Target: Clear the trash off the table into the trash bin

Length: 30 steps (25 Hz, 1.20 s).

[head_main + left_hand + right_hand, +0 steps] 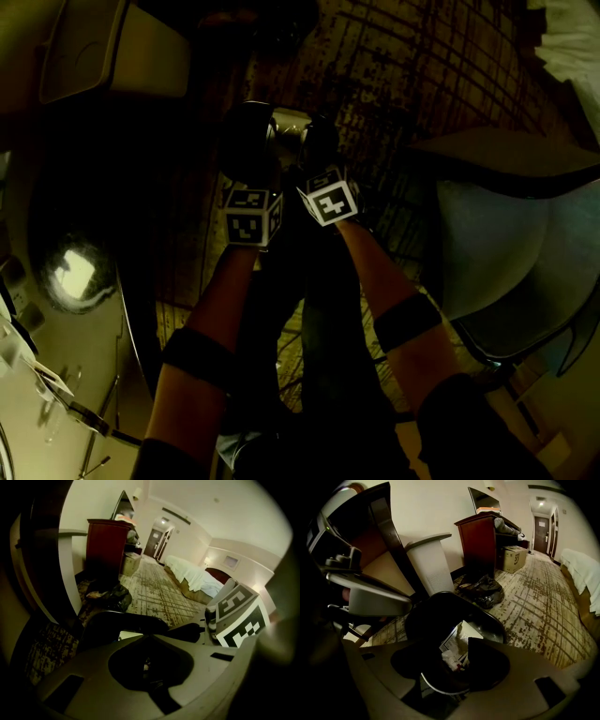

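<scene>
You're hovering both sets of tongs right over the trash bin. The right tongs are standing apart, and the crumpled paper is lying inside the bin below them. The left tongs are pinched together, with nothing obvious in them. I'd be checking nothing's clinging to a pad before lifting away.

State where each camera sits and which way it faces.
Head view: on the person's head, facing steeply down; both forearms, left gripper and right gripper show.
Left gripper view: rides the left gripper, facing over carpet to a bed; right gripper alongside.
Right gripper view: rides the right gripper, facing down into the trash bin; left gripper alongside.
Shared: both gripper views show the black bag and red cabinet.
</scene>
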Available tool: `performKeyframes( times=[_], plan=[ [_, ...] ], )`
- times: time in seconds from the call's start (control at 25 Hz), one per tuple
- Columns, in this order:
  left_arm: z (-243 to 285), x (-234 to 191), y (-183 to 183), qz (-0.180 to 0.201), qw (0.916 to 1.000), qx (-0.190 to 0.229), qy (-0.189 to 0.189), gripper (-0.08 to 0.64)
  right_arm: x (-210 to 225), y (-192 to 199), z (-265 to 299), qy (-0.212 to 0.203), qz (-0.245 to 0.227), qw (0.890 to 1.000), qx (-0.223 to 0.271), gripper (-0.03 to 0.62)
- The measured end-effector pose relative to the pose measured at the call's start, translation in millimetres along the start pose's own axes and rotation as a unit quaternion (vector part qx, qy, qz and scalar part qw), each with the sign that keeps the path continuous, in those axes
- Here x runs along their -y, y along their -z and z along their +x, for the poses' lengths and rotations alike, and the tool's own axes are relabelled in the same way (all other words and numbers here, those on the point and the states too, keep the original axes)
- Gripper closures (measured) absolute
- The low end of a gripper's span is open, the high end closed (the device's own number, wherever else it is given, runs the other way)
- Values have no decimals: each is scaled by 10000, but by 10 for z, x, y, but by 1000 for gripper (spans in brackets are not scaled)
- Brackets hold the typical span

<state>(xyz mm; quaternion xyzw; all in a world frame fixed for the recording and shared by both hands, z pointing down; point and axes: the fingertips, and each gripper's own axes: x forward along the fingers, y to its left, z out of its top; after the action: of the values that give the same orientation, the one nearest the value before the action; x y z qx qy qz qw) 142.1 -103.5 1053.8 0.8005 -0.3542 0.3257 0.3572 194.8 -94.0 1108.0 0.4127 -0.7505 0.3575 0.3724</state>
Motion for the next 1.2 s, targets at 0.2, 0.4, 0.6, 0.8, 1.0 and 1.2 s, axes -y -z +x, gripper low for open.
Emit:
performKeyframes(
  times=[0.2, 0.4, 0.6, 0.8, 1.0, 1.2],
  plan=[
    [-519, 353, -287, 104, 9999, 90, 76, 557, -127, -217, -680, -7, 85, 9999, 149, 379],
    [-1369, 798, -819, 165, 9989, 428, 58, 557, -265, -763, -1741, 141, 144, 9976, 662, 591],
    [-2441, 1168, -1516, 112, 9955, 935, -102, 557, -546, -1465, -2825, 158, -81, 9932, 1147, 592],
    [-3516, 1377, -2070, 94, 9882, 1499, -294, 557, -921, -2128, -3576, 13, -374, 9877, 1519, 592],
    [-4489, 1069, -2231, -72, 9735, 2089, -923, 557, -1577, -2833, -3973, -465, -896, 9778, 1834, 592],
    [-5417, 500, -1925, -565, 9489, 2497, -1846, 557, -2640, -3383, -4093, -1207, -1765, 9574, 1941, 592]
  ],
)
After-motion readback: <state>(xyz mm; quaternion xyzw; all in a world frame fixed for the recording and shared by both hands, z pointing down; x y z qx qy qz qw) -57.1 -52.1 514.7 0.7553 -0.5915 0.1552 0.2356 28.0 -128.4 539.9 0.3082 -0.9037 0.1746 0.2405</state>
